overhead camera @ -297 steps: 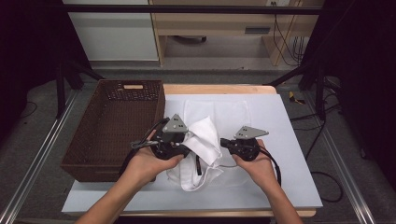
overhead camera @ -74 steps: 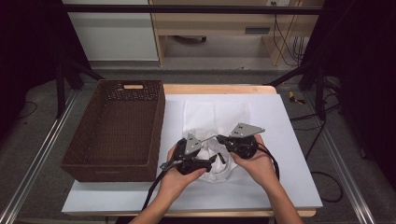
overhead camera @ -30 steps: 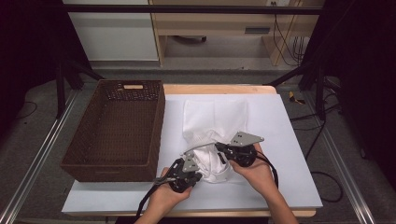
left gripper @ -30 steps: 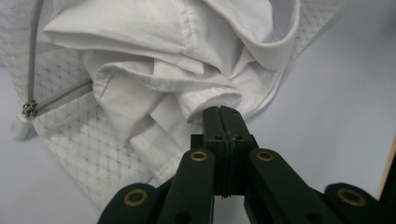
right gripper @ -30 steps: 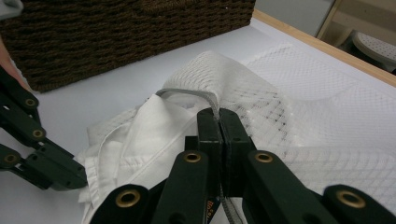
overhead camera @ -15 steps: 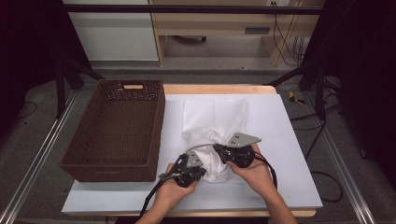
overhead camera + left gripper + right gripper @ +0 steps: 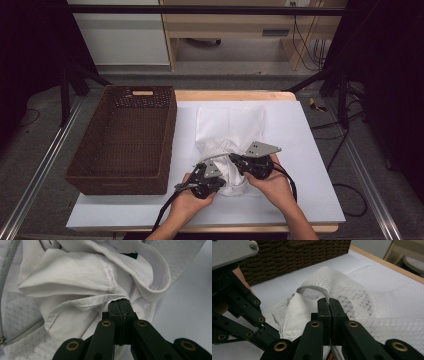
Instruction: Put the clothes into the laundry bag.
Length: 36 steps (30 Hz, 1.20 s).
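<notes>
On the white table top (image 7: pixel 305 150), left of the middle, stands a brown wicker basket (image 7: pixel 125 140), which looks empty. Just right of it lies a white mesh laundry bag (image 7: pixel 230 125), its far part spread flat and its near end bunched up between the two grippers. White garment (image 7: pixel 75 285) with stitched hems sits at the bag's near opening, partly inside and partly out, so I judge the stuffing is about half done and closing the bag is left. Left gripper (image 7: pixel 120 305) has its jaws clenched on a hem of the white cloth. Right gripper (image 7: pixel 329 304) has its jaws pressed together on the grey zipper tape (image 7: pixel 314 289) at the bag's edge, lifting it. The mesh is thin, the cloth soft and creased
</notes>
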Motion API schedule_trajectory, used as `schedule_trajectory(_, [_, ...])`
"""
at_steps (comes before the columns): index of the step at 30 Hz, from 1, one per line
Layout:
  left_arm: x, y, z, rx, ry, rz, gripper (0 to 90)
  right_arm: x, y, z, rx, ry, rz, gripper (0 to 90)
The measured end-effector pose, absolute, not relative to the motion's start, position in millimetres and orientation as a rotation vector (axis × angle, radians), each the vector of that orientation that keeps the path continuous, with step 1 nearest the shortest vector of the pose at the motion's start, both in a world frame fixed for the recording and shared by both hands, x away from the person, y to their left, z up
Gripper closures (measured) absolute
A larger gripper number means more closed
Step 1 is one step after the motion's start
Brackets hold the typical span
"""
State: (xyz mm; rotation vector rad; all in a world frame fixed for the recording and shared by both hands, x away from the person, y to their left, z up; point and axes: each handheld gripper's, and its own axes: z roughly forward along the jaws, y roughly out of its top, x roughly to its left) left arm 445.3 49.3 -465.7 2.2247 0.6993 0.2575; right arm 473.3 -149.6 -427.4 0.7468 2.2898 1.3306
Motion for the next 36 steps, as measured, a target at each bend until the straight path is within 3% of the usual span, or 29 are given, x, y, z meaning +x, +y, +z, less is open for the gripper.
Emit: schedule_trajectory(36, [446.9,48.1,-463.0,2.169,0.73,0.241,90.0,475.3,-152.3,-430.7,0.796,2.28,1.311,89.1])
